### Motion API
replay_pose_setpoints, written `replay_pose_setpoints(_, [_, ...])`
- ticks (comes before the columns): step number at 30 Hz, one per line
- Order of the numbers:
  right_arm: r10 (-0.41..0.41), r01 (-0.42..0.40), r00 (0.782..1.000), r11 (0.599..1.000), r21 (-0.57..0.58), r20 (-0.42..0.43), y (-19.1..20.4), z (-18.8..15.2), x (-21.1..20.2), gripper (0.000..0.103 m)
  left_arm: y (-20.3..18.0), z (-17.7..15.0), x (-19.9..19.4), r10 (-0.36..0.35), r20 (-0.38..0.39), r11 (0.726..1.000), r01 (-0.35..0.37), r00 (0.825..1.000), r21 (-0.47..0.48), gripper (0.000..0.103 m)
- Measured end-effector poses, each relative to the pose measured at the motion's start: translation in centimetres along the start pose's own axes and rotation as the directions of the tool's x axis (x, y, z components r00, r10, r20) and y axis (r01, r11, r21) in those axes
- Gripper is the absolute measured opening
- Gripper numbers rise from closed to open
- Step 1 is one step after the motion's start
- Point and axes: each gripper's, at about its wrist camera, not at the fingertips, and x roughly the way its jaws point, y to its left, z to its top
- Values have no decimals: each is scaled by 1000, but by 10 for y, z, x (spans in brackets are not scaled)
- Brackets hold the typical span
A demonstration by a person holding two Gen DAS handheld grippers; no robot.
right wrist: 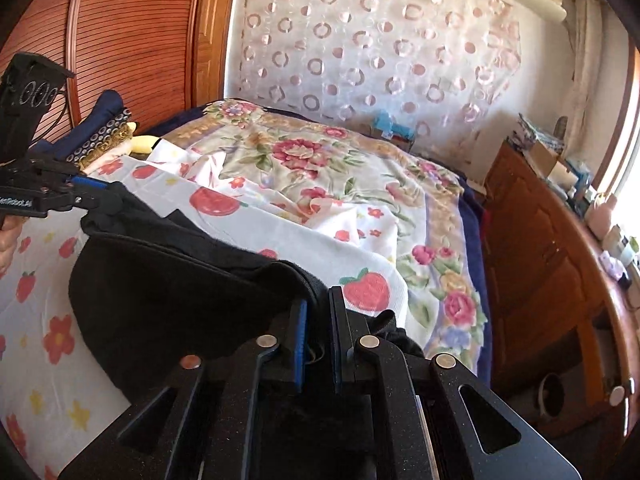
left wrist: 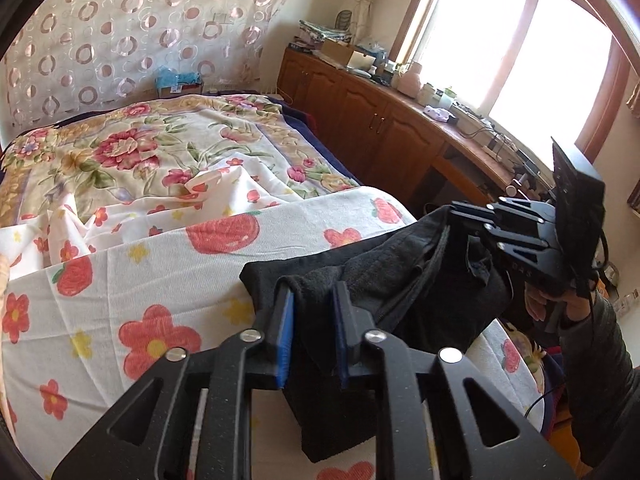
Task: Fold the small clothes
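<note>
A black garment point(left wrist: 400, 280) hangs between both grippers over the bed. My left gripper point(left wrist: 314, 292) is shut on one edge of it, fabric bunched between the blue pads. My right gripper point(right wrist: 318, 300) is shut on the other edge of the black garment point(right wrist: 168, 292). In the left wrist view the right gripper point(left wrist: 460, 210) shows at the right, clamped on the cloth. In the right wrist view the left gripper point(right wrist: 108, 196) shows at the far left, clamped on the cloth. The garment sags in the middle above a white sheet with red flowers and strawberries point(left wrist: 140, 300).
A floral blanket point(left wrist: 140, 148) covers the far part of the bed. A wooden cabinet point(left wrist: 360, 120) with clutter on top runs along the right under a window. A wooden wardrobe point(right wrist: 132, 40) and pillows point(right wrist: 104, 132) stand at the left.
</note>
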Motion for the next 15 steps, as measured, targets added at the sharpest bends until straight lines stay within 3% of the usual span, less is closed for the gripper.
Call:
replay_pose_setpoints(1, [1,-1,1000,1000,19,1,-5,2,0,16,0,-1,-3,10,15,1000,-10,1000,10,43])
replay_pose_setpoints(2, [-4,4,1000,999,43,3,-10,4,-2,18,0,-1,-5,12,26,1000,-13,1000,21,47])
replay_pose_setpoints(4, [-29,27,999,995,96,15,-17,9,-5,31,1,-2,-9,17,27,999,-18,1000,31,69])
replay_pose_setpoints(5, [-37,34,999,992,119,28,-19,10,-11,34,2,-6,-10,13,24,999,-14,1000,35,72])
replay_pose_setpoints(9, [-43,34,998,987,156,55,-22,2,-31,39,9,-16,-1,19,-21,999,-18,1000,49,74])
replay_pose_setpoints(15, [15,-16,1000,990,137,7,-2,-29,-47,44,17,-13,31,44,-78,998,-41,996,47,74])
